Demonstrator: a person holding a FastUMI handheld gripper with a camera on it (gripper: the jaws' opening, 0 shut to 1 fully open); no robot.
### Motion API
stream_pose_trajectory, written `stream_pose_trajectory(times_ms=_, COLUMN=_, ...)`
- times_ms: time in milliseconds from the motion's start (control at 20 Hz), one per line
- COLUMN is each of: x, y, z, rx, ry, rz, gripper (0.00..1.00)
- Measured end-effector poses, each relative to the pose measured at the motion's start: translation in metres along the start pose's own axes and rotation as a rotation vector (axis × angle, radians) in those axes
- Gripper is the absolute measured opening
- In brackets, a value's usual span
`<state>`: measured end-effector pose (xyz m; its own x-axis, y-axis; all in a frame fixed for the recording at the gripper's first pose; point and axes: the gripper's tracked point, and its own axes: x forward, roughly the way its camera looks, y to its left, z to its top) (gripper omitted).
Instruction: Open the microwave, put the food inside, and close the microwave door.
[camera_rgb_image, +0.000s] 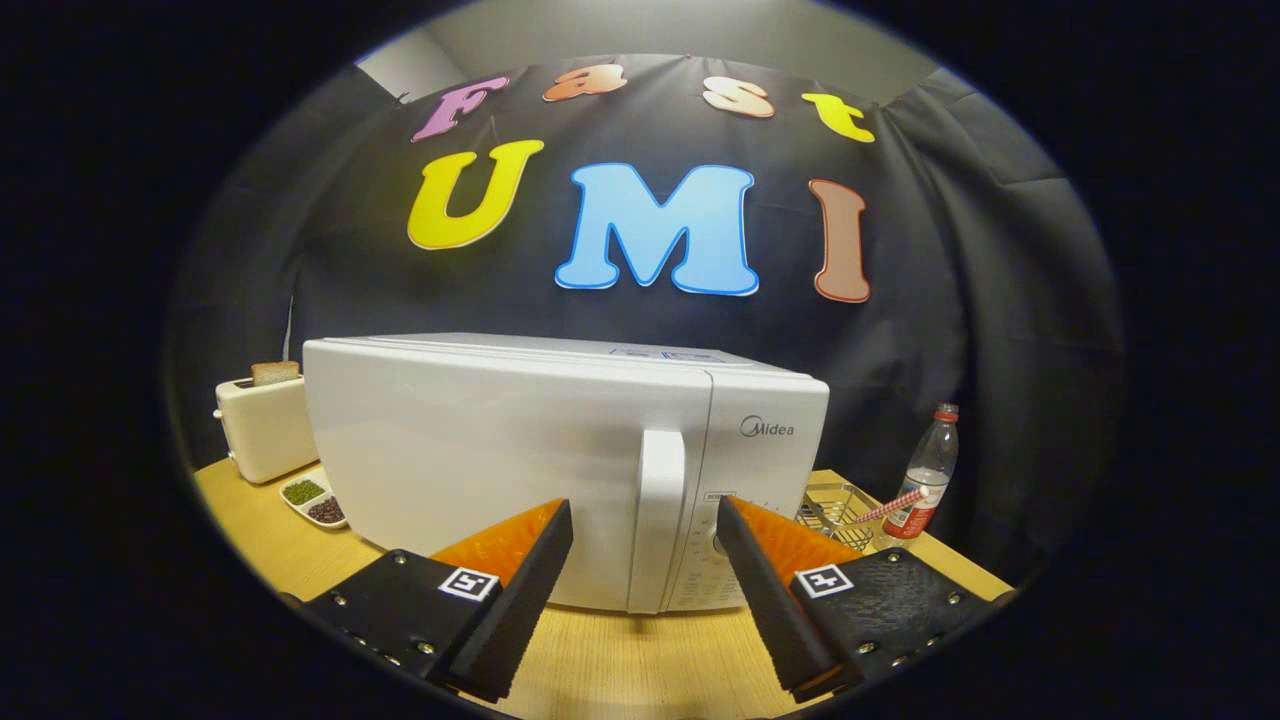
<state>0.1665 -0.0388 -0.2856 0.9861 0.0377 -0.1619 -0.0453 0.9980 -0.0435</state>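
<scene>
Microwave (560, 460) shut, marked Midea; jaws spread

White microwave (520, 450) stands upright on the wooden table, door shut, vertical handle (660, 520) facing forward

Gripper view: fisheye camera mounted on the gripper (645, 525), looking forward along its two fingers (520, 590), which stand apart low in the picture. Faces the closed front of the microwave (520, 440) at close range, its door handle (660, 520) just ahead between the fingers. Height: slightly above the desk (620, 665). Toaster (262, 425) and bottle (925, 480) flank the microwave.
</scene>
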Motion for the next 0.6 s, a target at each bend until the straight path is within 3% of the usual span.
stream_pose_trajectory(times_ms=250, x=0.021, y=-0.002, z=-0.006, rx=0.114, ry=-0.001, rz=0.044, gripper=0.92)
stream_pose_trajectory(times_ms=400, x=0.024, y=-0.005, z=-0.009, rx=0.104, ry=-0.026, rz=0.037, gripper=0.90)
stream_pose_trajectory(times_ms=450, x=0.024, y=-0.005, z=-0.007, rx=0.102, ry=-0.039, rz=0.034, gripper=0.85)
stream_pose_trajectory(times_ms=550, x=0.023, y=-0.006, z=-0.007, rx=0.109, ry=-0.046, rz=0.034, gripper=0.64)
stream_pose_trajectory(times_ms=600, x=0.024, y=-0.002, z=-0.008, rx=0.103, ry=-0.049, rz=0.035, gripper=0.47)
